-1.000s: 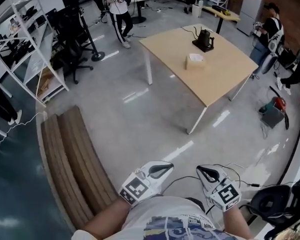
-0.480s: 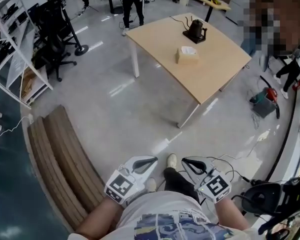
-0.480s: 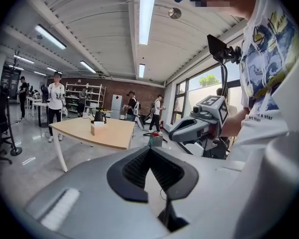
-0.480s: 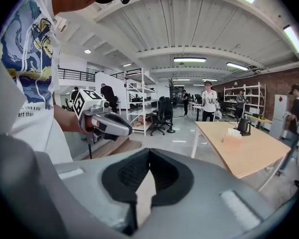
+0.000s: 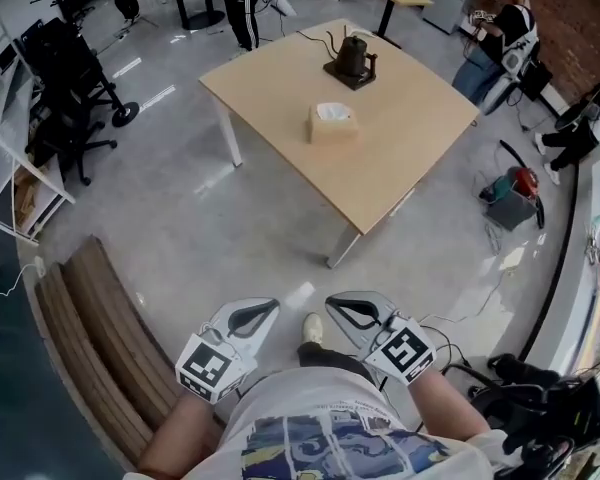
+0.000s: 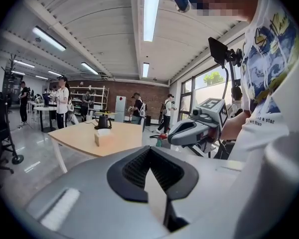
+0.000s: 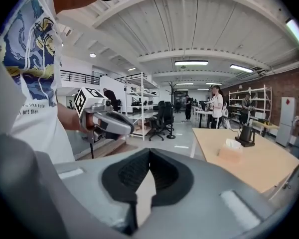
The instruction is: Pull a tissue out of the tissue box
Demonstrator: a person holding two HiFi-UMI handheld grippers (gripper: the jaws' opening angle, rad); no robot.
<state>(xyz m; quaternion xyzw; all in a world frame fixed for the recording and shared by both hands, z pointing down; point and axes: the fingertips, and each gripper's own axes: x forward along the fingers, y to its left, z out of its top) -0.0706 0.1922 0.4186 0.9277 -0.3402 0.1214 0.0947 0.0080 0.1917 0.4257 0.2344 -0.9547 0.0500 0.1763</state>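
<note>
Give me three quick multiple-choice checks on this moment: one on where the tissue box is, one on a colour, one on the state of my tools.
1. On the table, the tissue box stands: A) at the near corner; B) near the middle; C) at the far edge.
2. The tabletop is: A) black; B) red; C) light wood.
3. The left tool and right tool are: A) both shut and empty; B) both wide open; C) shut on a tissue.

Answers: 1 B, the box sits mid-table, on the near side of the kettle. 2 C, the head view shows a pale wooden top. 3 A, each gripper view shows the jaws together with nothing between them.
</note>
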